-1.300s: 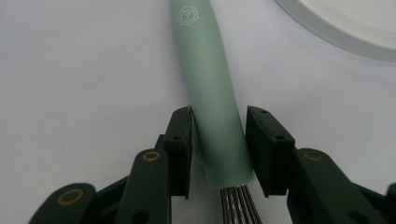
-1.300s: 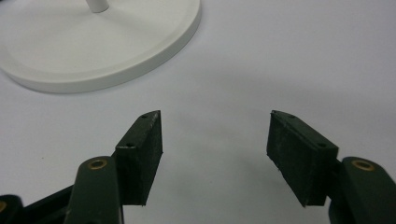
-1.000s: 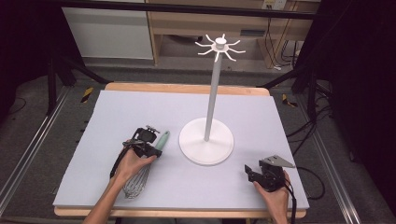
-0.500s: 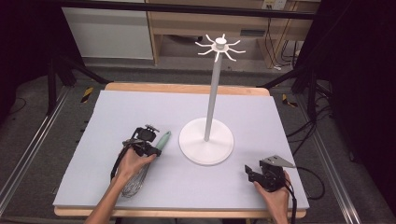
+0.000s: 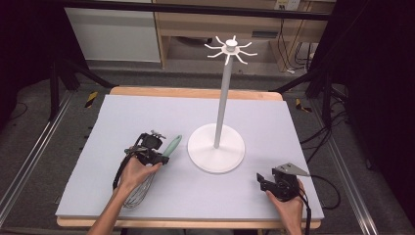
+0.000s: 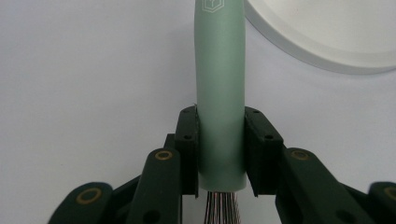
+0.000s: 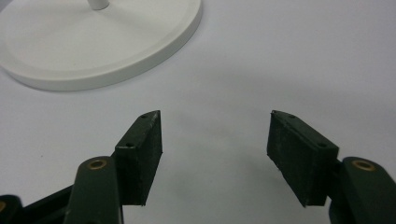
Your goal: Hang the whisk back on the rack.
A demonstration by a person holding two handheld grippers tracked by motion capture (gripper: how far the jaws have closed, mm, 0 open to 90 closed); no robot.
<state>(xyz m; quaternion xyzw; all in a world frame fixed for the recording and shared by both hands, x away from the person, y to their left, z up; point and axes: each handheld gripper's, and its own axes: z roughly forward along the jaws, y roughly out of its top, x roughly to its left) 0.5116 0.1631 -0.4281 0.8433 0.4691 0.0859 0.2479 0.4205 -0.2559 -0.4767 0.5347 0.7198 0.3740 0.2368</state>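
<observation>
So your left claw (image 5: 164, 155) has just squeezed shut on the whisk (image 6: 220, 93), which lies flat on the bench (image 5: 147, 112). Lifting it and hanging it on the stand (image 5: 217, 147) looks like what's left. Your right claw (image 7: 215, 154) sits open, holding nothing.

Whisk (image 5: 147, 181) left of stand (image 5: 216, 147)

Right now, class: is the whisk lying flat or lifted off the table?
Lying flat: the whisk rests on the table, left gripper shut on its handle.
</observation>
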